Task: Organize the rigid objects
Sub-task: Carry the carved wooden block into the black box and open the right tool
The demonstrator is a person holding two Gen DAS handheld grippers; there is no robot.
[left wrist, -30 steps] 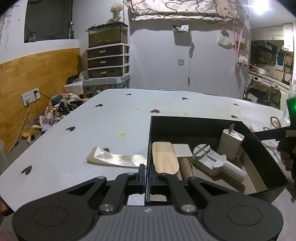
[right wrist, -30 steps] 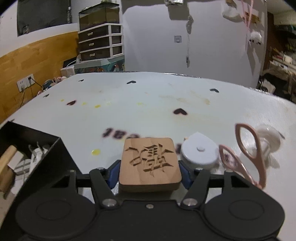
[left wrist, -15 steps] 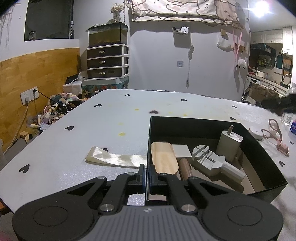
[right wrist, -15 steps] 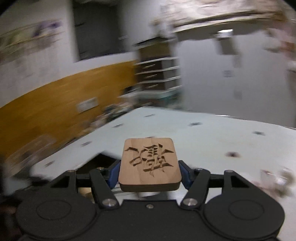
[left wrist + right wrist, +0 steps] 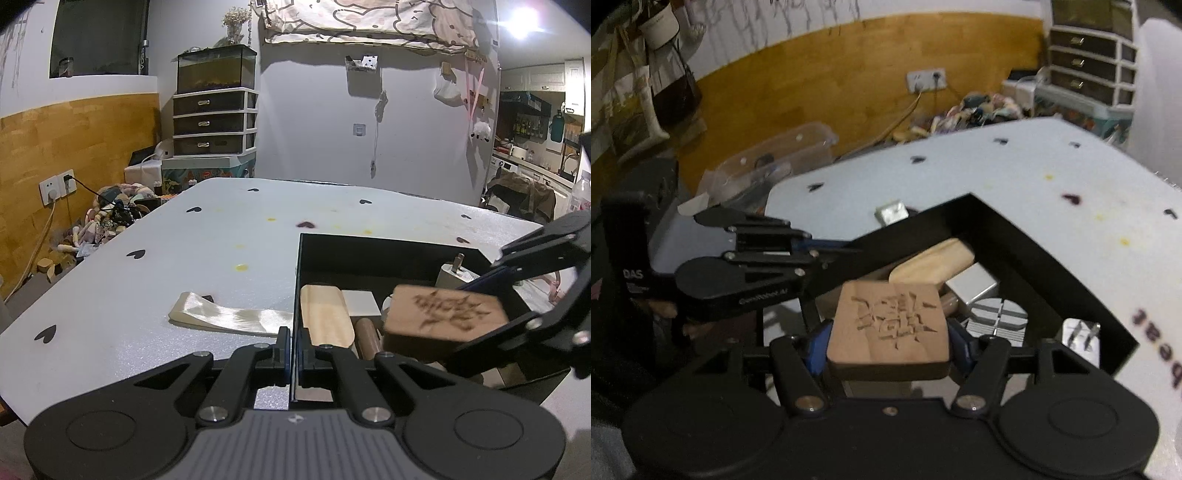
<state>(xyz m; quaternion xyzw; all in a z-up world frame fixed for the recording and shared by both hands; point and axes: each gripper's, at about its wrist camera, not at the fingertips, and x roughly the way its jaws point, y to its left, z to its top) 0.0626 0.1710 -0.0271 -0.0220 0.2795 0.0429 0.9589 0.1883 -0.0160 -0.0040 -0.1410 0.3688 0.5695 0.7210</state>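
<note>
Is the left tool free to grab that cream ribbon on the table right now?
Probably not: the left tool is shut on the black box wall; the cream ribbon lies beside it, unobstructed.

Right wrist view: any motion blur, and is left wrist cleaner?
Right wrist view: background and table smeared, carved wooden block in right gripper sharp. Left wrist view: scene crisp, lamp flare top right, fisheye bending; only the block and right gripper there blur.
</note>
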